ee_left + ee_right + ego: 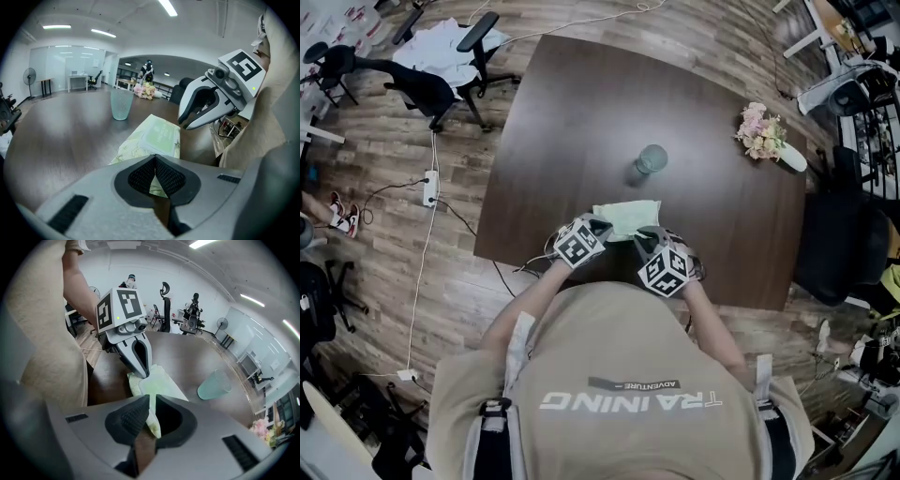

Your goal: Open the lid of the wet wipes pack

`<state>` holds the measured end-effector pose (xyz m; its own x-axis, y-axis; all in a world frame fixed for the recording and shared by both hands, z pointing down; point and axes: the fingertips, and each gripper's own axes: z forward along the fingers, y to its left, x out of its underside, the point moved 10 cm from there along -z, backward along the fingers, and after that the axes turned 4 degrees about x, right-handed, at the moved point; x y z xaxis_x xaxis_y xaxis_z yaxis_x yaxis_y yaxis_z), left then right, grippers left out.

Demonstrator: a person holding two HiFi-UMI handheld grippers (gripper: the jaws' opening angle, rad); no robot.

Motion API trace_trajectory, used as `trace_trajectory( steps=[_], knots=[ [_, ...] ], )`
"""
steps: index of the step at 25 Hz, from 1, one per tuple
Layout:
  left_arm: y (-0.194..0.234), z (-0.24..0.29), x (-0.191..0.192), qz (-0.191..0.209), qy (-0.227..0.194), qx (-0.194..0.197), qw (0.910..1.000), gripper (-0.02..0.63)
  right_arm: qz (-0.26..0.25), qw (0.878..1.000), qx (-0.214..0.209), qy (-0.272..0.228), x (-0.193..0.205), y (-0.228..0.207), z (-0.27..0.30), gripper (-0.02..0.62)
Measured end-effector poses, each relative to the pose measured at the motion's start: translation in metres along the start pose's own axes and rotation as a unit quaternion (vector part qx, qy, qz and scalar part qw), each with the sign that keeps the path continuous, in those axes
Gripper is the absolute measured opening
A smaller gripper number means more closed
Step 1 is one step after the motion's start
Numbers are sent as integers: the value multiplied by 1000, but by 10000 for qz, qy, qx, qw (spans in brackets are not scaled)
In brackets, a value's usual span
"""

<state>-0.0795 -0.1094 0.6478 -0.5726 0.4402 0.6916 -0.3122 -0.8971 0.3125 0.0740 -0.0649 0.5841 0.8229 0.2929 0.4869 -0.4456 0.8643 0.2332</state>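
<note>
The pale green wet wipes pack lies flat near the table's front edge, its rectangular lid flat and closed on top. My left gripper is shut on the pack's near left end; that end shows between the pads. My right gripper is shut on the opposite end seam of the pack. In the head view the left gripper and right gripper flank the pack. Each gripper appears in the other's view: the right gripper and the left gripper both rest on the pack's ends.
A clear green-tinted glass stands behind the pack. A flower bouquet lies at the dark wooden table's far right. Office chairs stand on the floor to the left.
</note>
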Motion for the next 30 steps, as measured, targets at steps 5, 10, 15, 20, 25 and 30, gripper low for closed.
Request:
trace_trajectory(
  steps=[5, 10, 15, 20, 25, 30],
  knots=[
    [3, -2, 5, -150, -50, 101, 9998, 9, -93, 9998, -111, 123, -1, 5, 7, 18],
    [0, -1, 0, -87, 79, 63, 9999, 9, -531, 9979, 40, 374, 2, 8, 15, 41],
    [1, 0, -2, -142, 98, 164, 9997, 9, -999, 9931, 125, 600, 2, 13, 24, 74],
    [5, -1, 0, -98, 54, 220, 9997, 9, -1477, 9859, 181, 767, -3, 18, 33, 74],
    [6, -2, 1, -110, 22, 216, 9997, 9, -1695, 9808, 241, 932, -7, 21, 37, 81],
    [6, -3, 2, -61, 50, 220, 9997, 9, -1433, 9857, 414, 781, -3, 24, 40, 87]
  ],
)
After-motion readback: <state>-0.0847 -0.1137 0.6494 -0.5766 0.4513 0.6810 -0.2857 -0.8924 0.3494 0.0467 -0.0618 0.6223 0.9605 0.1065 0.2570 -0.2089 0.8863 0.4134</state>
